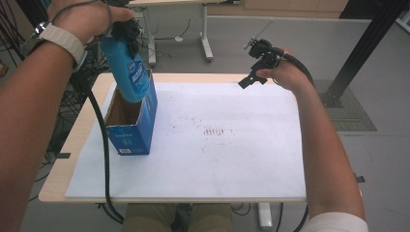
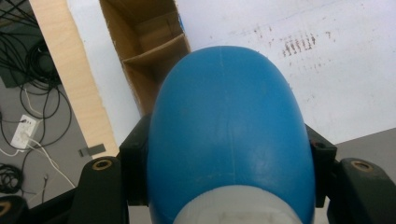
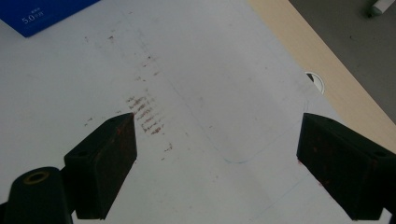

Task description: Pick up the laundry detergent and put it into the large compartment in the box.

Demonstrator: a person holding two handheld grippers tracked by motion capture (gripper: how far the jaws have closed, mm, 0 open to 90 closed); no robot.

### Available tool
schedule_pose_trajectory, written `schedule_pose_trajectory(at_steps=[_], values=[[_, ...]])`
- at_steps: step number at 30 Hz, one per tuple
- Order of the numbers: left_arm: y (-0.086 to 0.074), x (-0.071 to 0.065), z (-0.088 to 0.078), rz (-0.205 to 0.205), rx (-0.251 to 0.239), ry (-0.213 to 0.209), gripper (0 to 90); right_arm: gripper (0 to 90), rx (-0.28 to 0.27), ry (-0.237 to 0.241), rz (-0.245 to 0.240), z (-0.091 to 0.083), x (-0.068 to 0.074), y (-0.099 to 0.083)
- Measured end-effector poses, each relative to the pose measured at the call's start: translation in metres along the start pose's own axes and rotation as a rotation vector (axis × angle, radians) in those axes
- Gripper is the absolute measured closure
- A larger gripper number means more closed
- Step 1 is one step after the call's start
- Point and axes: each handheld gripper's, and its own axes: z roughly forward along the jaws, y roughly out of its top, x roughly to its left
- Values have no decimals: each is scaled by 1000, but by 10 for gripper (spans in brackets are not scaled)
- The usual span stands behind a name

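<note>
My left gripper (image 1: 126,36) is shut on a blue bottle (image 1: 129,72), gripping it near the top. The bottle hangs base-down, its bottom just inside the open top of a blue cardboard box (image 1: 131,126) at the table's left. In the left gripper view the bottle (image 2: 226,130) bulges between the black pads (image 2: 134,163), with the box's brown inside (image 2: 149,51) below it. My right gripper (image 1: 251,79) is held above the far right part of the white mat, open. In the right gripper view its jaws stand wide apart over the stained mat (image 3: 205,93) with nothing between them.
A white mat (image 1: 217,154) covers most of the wooden table (image 1: 53,183). Brown smudges (image 1: 215,131) mark its middle. A black cable (image 1: 104,159) trails from the left gripper over the table's front edge. Table legs and loose cables stand on the floor beyond.
</note>
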Motion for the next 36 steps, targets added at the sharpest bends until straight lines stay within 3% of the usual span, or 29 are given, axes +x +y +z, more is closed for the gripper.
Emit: schedule_pose_trajectory(at_steps=[18,36], values=[[-9,17,2,-97,-4,20,381,122,-7,1,-8,-2,3,0],[-11,35,11,-138,9,23,381,122,-1,8,-7,1,4,2]])
